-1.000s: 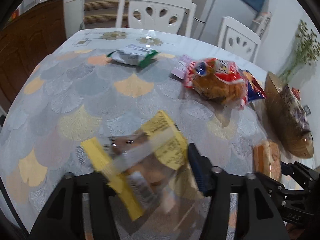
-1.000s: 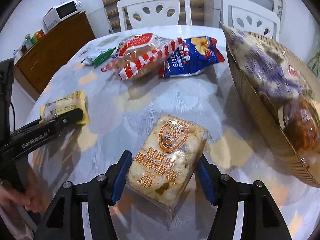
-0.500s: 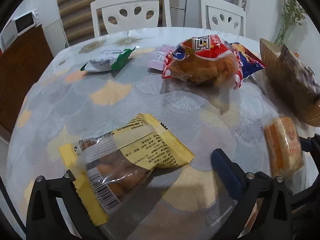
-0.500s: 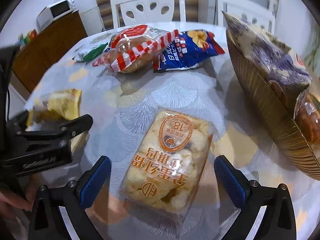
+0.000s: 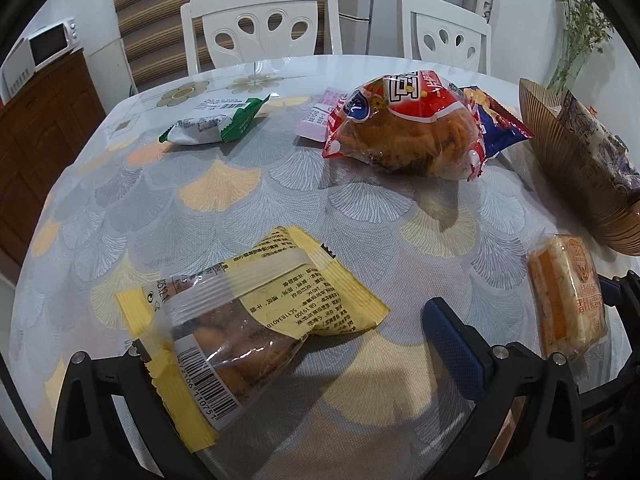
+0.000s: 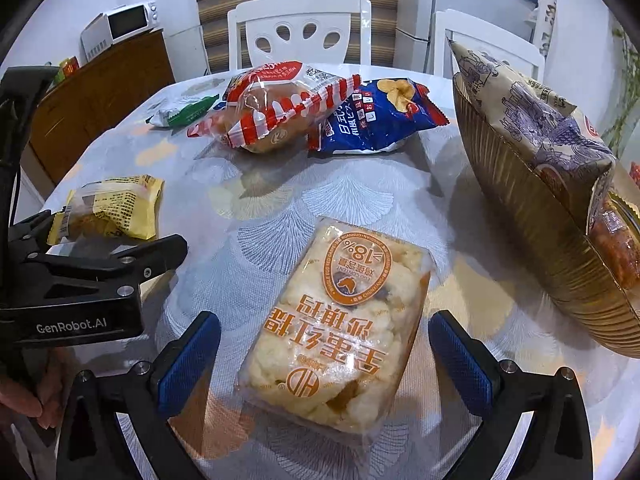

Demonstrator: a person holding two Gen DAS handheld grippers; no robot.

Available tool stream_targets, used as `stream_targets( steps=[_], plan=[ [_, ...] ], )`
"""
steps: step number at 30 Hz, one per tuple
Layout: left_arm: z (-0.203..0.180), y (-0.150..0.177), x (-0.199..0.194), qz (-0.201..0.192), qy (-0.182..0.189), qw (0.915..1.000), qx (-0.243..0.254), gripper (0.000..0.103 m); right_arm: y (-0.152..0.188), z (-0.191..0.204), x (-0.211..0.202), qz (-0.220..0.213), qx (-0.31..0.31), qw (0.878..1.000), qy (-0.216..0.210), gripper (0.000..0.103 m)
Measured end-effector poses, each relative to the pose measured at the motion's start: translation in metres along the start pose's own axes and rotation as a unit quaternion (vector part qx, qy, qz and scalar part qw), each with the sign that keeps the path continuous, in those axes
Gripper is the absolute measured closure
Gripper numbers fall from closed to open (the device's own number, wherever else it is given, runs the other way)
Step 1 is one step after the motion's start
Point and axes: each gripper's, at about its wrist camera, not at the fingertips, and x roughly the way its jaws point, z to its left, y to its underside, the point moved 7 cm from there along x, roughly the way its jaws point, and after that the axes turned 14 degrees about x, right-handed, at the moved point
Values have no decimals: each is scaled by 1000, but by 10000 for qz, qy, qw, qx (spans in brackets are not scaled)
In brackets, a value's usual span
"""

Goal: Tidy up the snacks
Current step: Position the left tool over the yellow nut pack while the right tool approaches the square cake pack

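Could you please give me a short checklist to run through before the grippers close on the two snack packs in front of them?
1. Left gripper jaws wide open: ok.
2. Yellow pack lies flat on the table between the left jaws, untouched by the one blue pad in view: ok.
3. Right gripper jaws wide open: ok.
4. Orange-print pack lies between the right pads, clear gap on both sides: ok.
5. Room left in the gold basket, which already holds a printed bag: cannot tell.
6. The two grippers stand apart: ok.
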Motion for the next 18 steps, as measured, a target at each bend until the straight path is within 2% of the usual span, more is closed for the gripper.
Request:
stream_targets(
  steps=[9, 16, 17, 18],
  plan=[
    [0, 0, 0, 1, 3, 10000, 0, 0, 0, 1, 1, 39, 0, 10000, -4, 0],
    [1, -3, -2, 276, 107, 9995, -150, 1, -6, -2, 2, 569, 176, 9982, -36, 0],
    [2, -4, -4, 312, 230, 9990, -237, 2, -6, -3, 1, 584, 184, 9981, 5, 6],
    [2, -5, -6, 287, 348, 9984, -352, 9, -6, -4, 0, 583, 179, 9981, 71, 12]
  ],
)
